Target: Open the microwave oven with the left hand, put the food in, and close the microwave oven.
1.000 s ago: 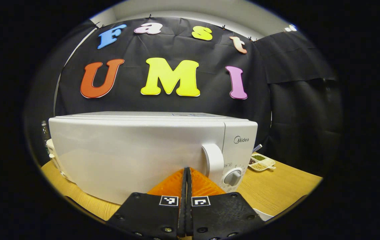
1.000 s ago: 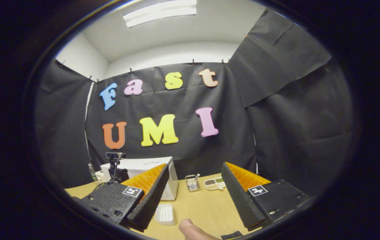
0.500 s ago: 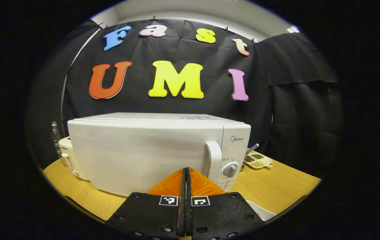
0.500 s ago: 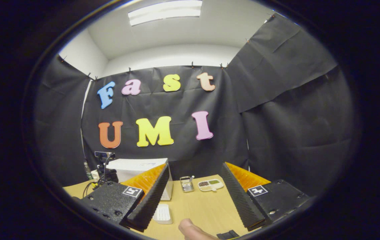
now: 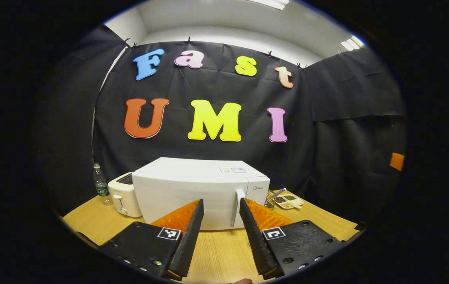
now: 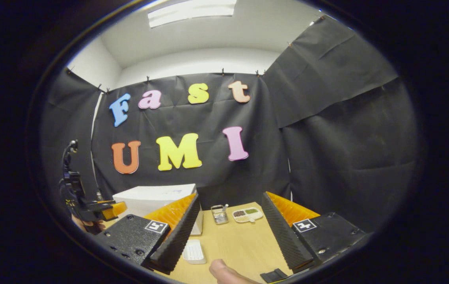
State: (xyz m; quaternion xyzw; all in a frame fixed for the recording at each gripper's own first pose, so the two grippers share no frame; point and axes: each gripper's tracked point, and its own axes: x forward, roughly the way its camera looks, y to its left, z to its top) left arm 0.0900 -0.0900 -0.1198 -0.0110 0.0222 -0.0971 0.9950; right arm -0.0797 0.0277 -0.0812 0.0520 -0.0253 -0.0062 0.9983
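the wooden table [image 5: 216, 252] ran wide under both views, with bare board between the near edge and the appliances. the white microwave oven [image 5: 192, 193] stood at the back of it against the black cloth wall, door shut, its upright handle [image 5: 239, 207] at the door's right edge beside the control panel; a small brand mark sat on that panel, too small to read. a white toaster [image 5: 123, 195] stood just beside its left flank (a clear bottle [image 5: 100, 184] farther left again). right of the oven lay a wire basket [image 6: 219, 214] and a divided dish of grains [image 6: 247, 215], near each other. a white ribbed tray [image 6: 194, 251] lay on the near board, close to the right gripper's left finger; whether it held food i could not tell.

the left gripper [image 5: 221, 209] hung back from the oven with fingers spread apart, holding nothing, the handle seen through the gap. the right gripper [image 6: 230, 215] likewise stood wide and empty over open tabletop. a fingertip [image 6: 224, 272] showed at the bottom edge.
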